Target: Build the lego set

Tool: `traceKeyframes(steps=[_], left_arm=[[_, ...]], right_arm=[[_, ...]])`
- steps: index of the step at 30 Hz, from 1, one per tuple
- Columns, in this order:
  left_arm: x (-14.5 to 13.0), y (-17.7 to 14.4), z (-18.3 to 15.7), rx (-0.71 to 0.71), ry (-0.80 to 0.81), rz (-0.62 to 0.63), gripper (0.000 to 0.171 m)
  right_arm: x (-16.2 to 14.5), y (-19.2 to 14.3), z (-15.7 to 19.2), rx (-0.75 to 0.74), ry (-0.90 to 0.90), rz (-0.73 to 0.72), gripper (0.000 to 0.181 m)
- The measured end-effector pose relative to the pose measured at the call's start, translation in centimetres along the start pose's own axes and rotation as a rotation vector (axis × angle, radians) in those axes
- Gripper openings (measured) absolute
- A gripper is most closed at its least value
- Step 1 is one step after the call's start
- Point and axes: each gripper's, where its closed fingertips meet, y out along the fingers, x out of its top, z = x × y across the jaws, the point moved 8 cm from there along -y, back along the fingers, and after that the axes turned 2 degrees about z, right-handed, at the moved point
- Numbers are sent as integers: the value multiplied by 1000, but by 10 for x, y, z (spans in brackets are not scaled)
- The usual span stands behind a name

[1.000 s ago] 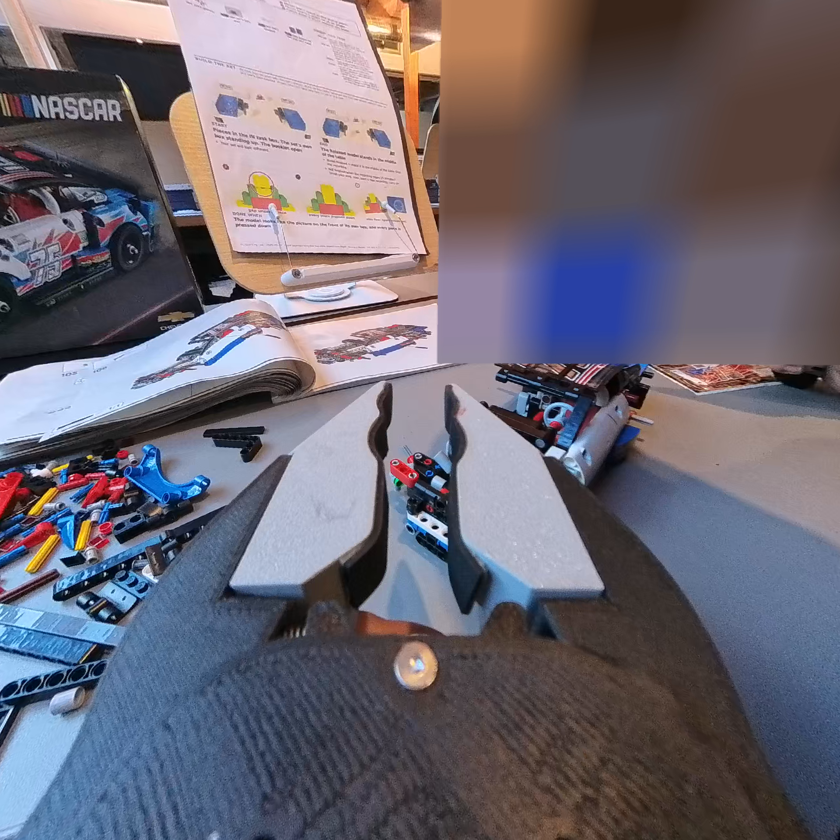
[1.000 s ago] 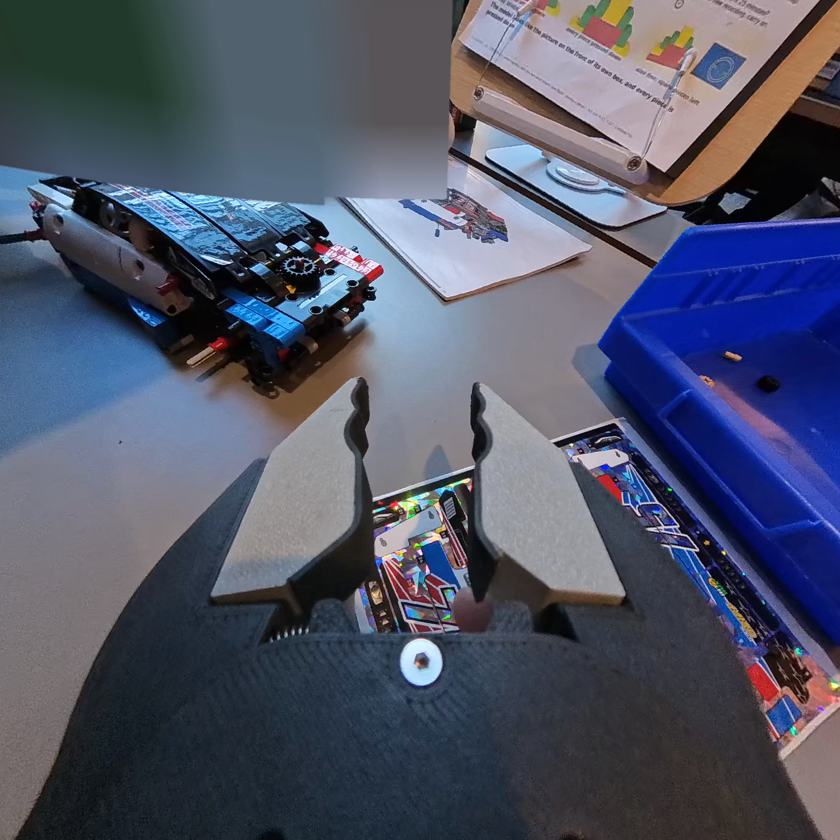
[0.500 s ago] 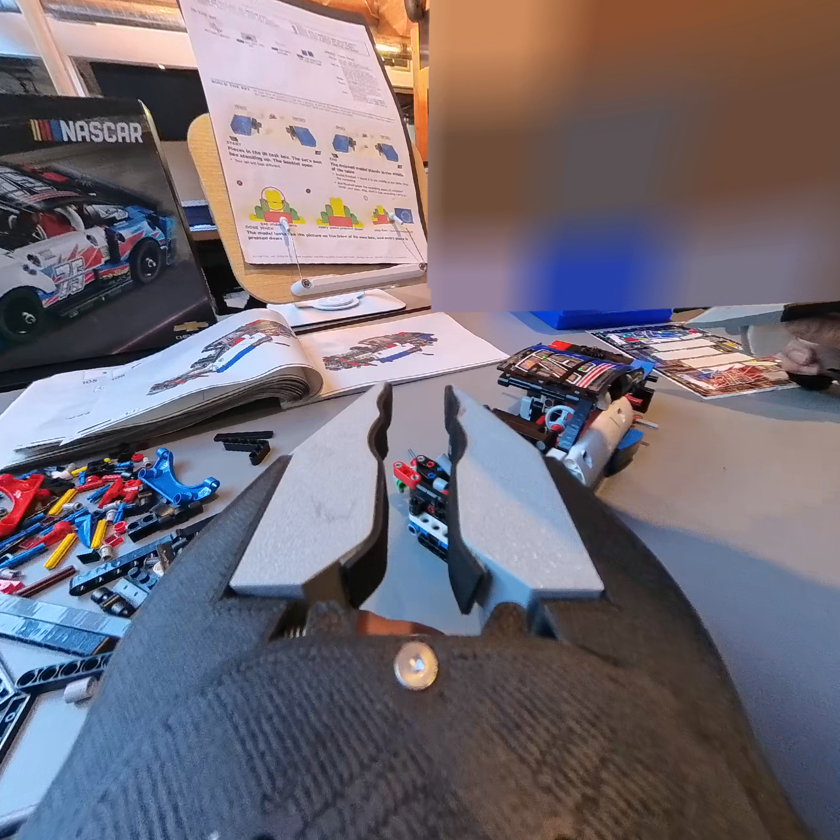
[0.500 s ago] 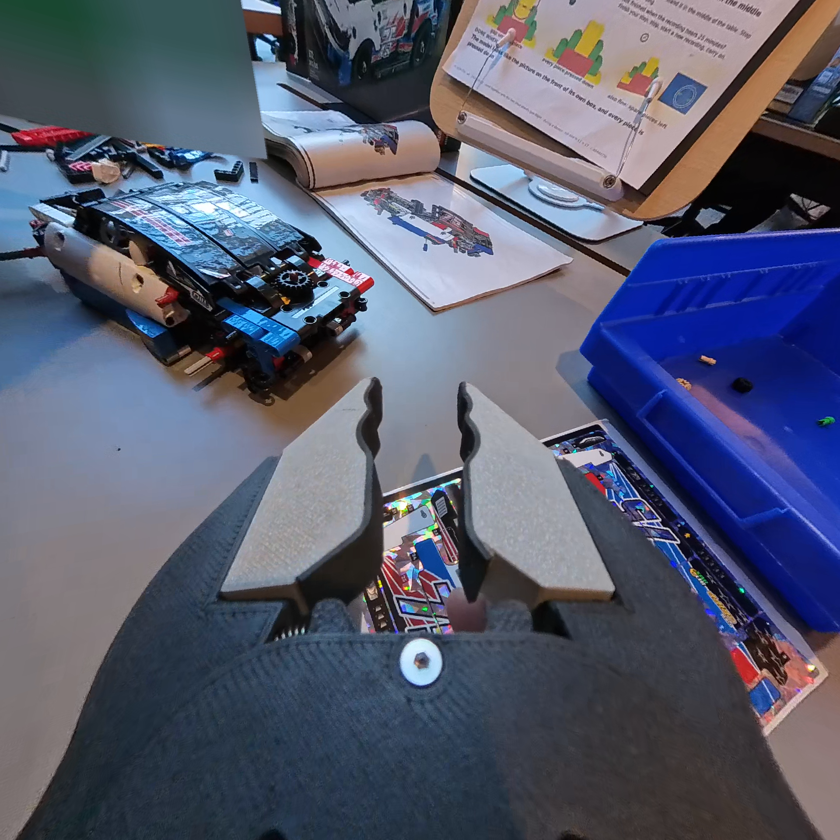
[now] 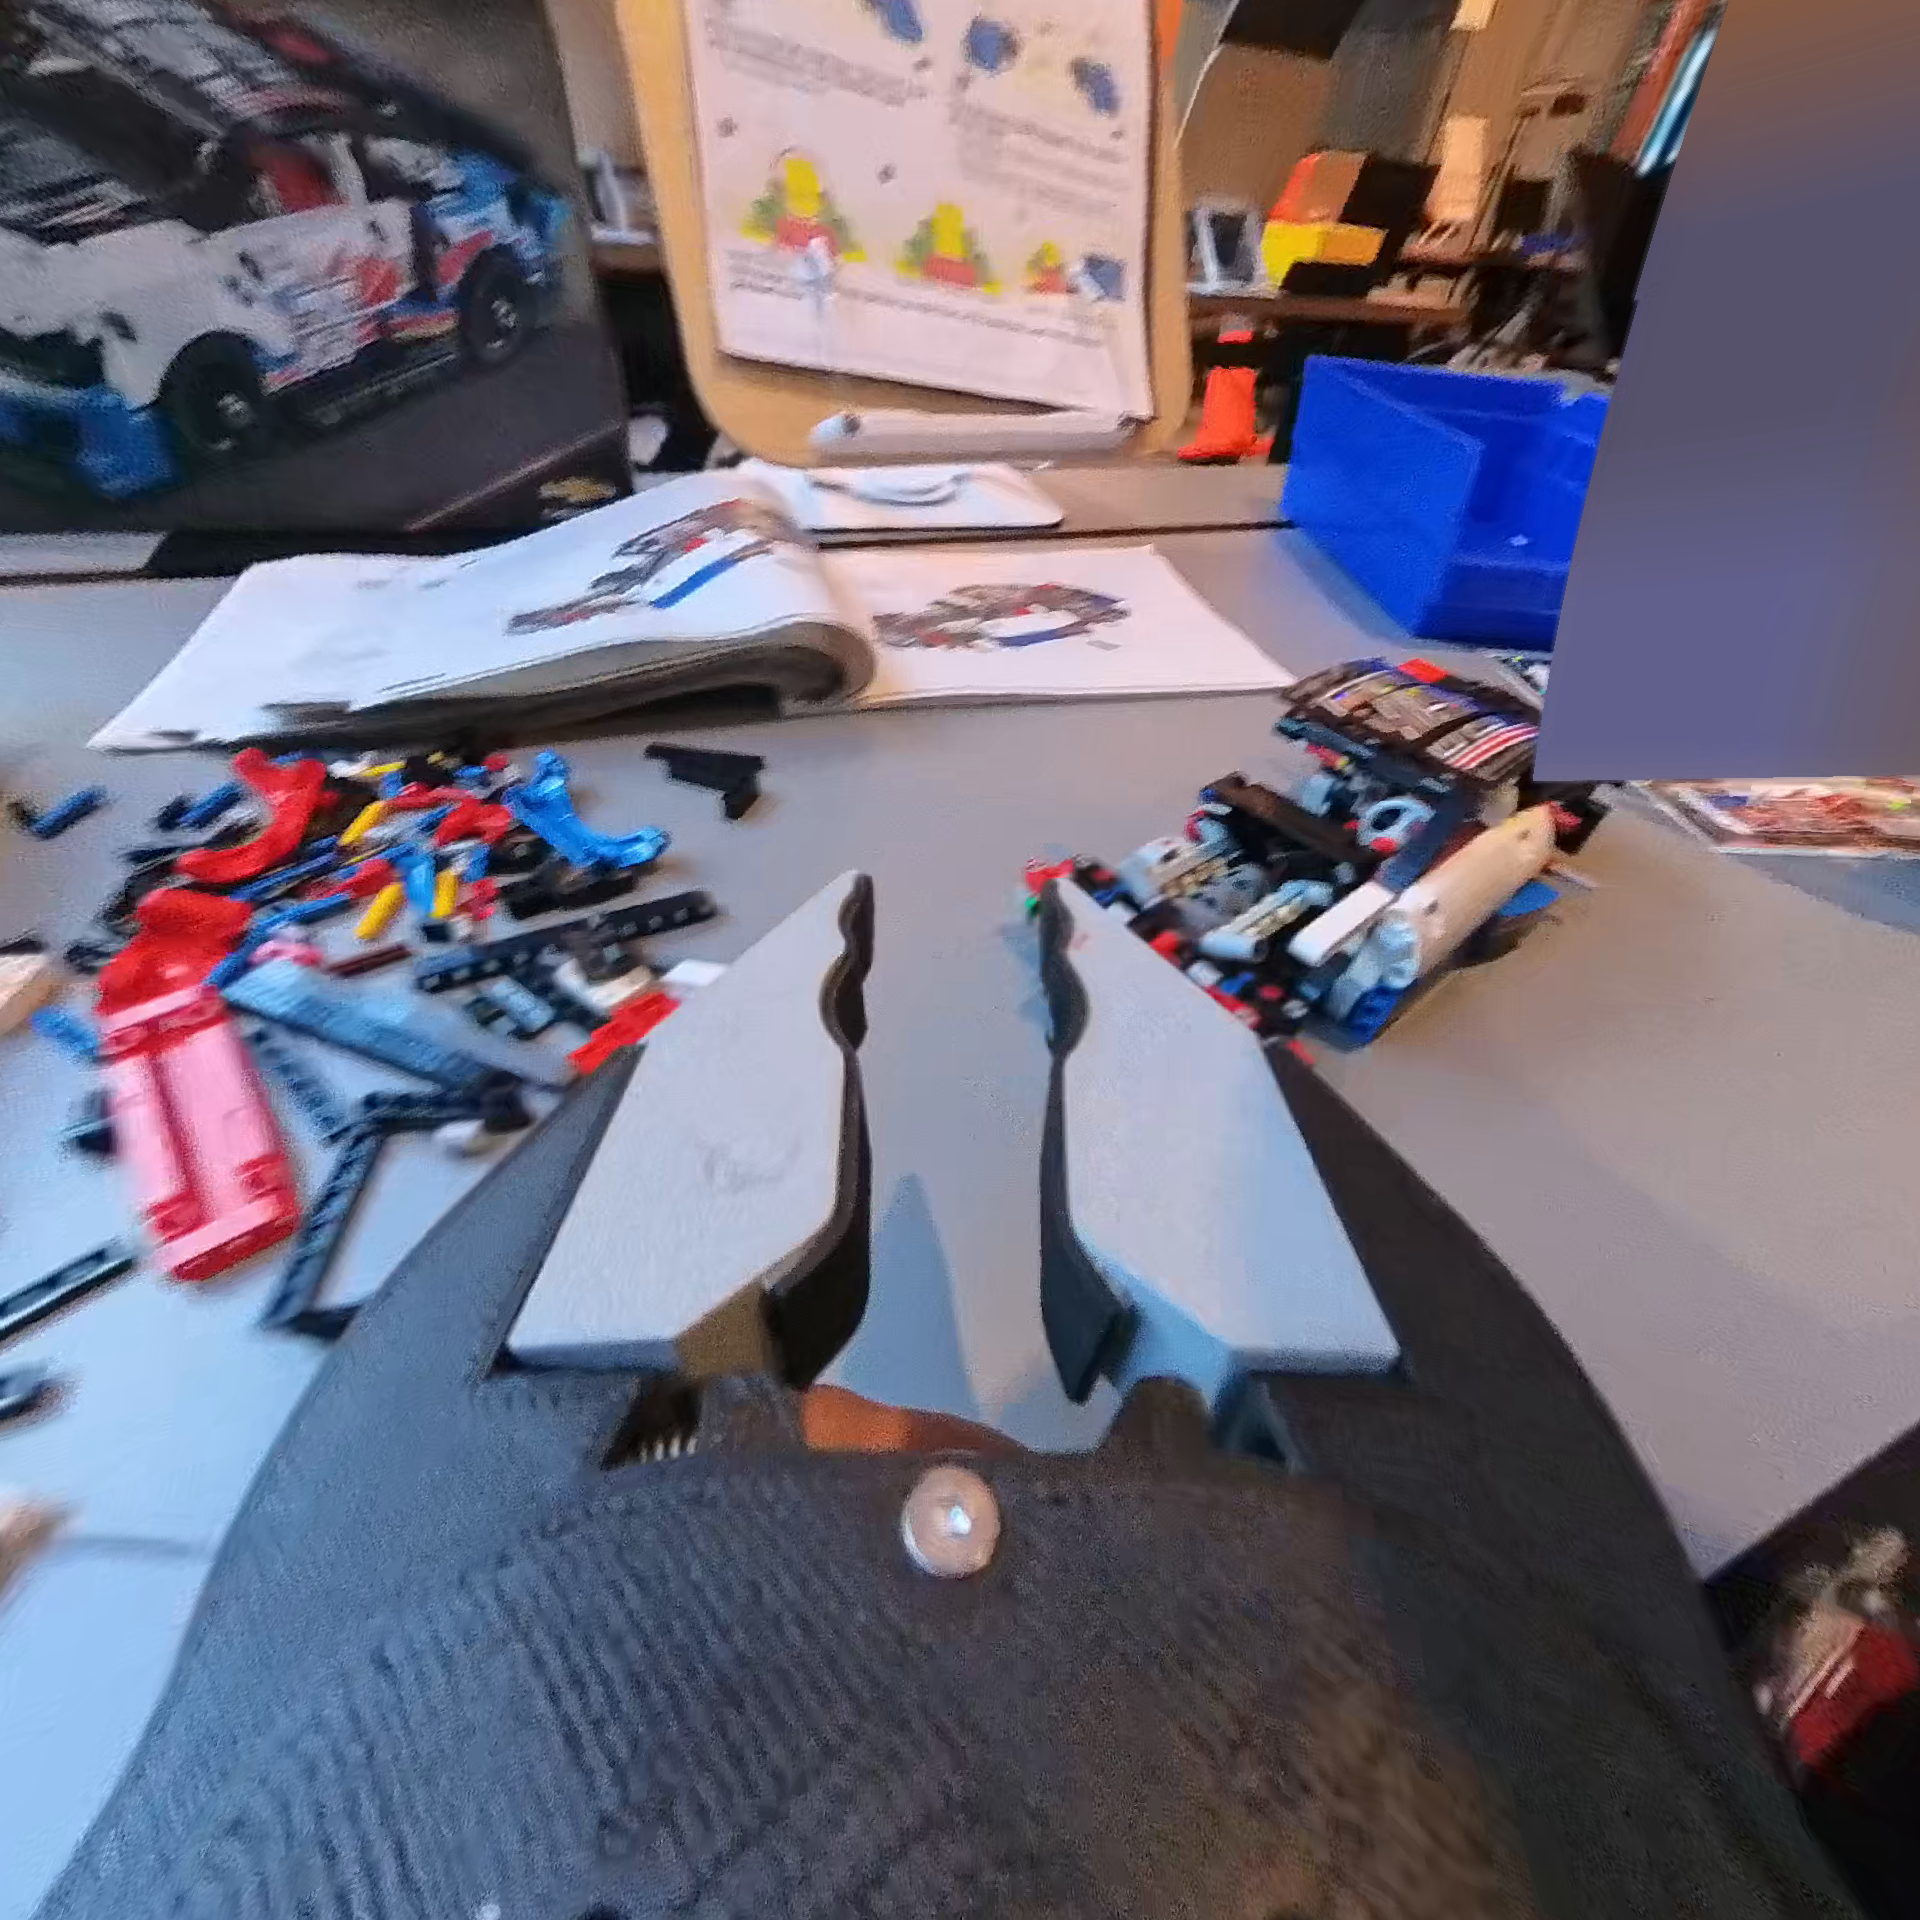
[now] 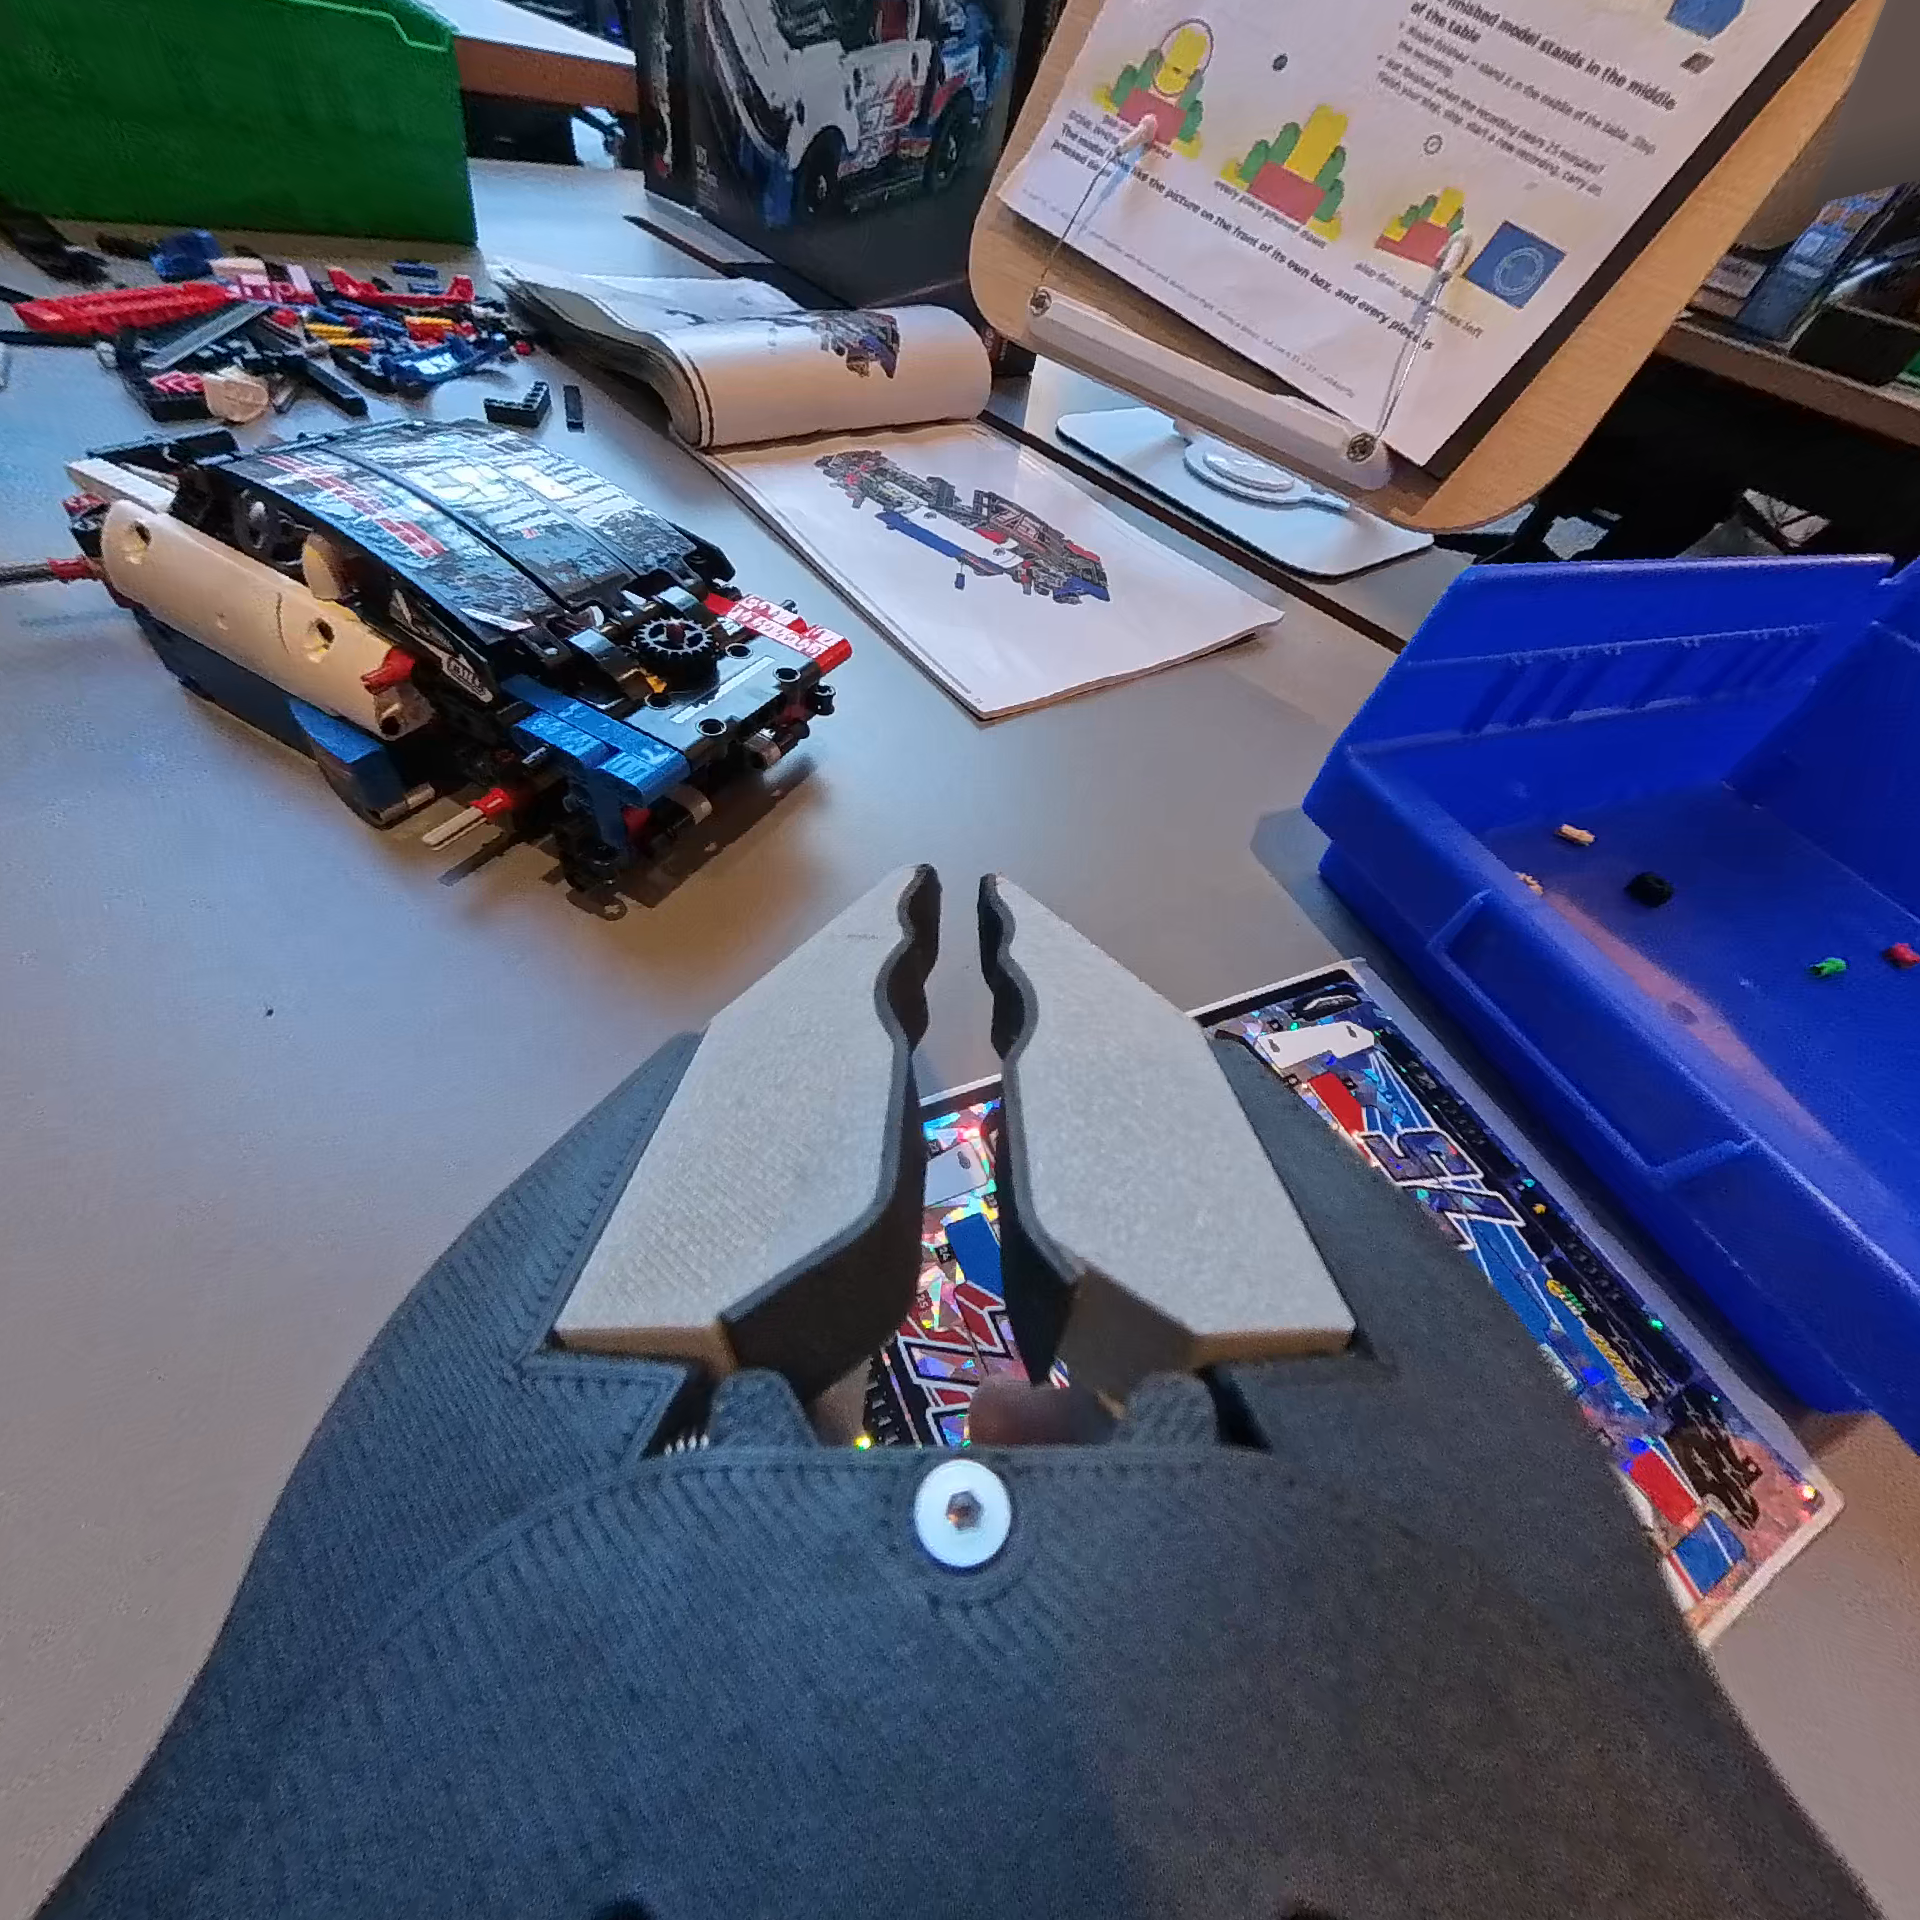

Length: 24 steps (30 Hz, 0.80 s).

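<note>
Between placements, by the look of it: neither gripper carrying a piece. Left gripper (image 5: 951, 925) with jaws parted wide and empty, hovering just short of the half-built black, white and blue lego car (image 5: 1351, 883) on the grey counter (image 5: 1558, 1143). Right gripper (image 6: 958, 914) with jaws nearly closed, empty, near the car's front. Loose red, blue and black parts (image 5: 364, 935) left of the car; next, probably choosing 1 piece
</note>
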Motion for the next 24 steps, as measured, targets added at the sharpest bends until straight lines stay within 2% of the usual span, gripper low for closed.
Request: traceKeyframes(steps=[1,3,6,8,12,16,18,24], left_arm=[[1,-6,10,22,14,45,29],[8,-16,41,158,50,117,29],[32,-17,81,137,61,232,30],[50,-4,110,95,88,326,33],[77,51,164,43,227,493,16],[69,110,210,-12,339,769,12],[61,129,226,-46,306,868,12],[48,154,242,-40,338,974,14]], right_arm=[[0,0,1,-4,-4,-1,5],[0,0,1,-9,-13,4,5],[-1,2,2,-17,-26,19,5],[-1,3,3,-24,-37,25,6],[-2,5,4,-34,-52,44,6],[-2,7,5,-44,-68,58,6],[-3,7,5,-49,-75,63,6],[-3,8,4,-47,-70,66,6]])
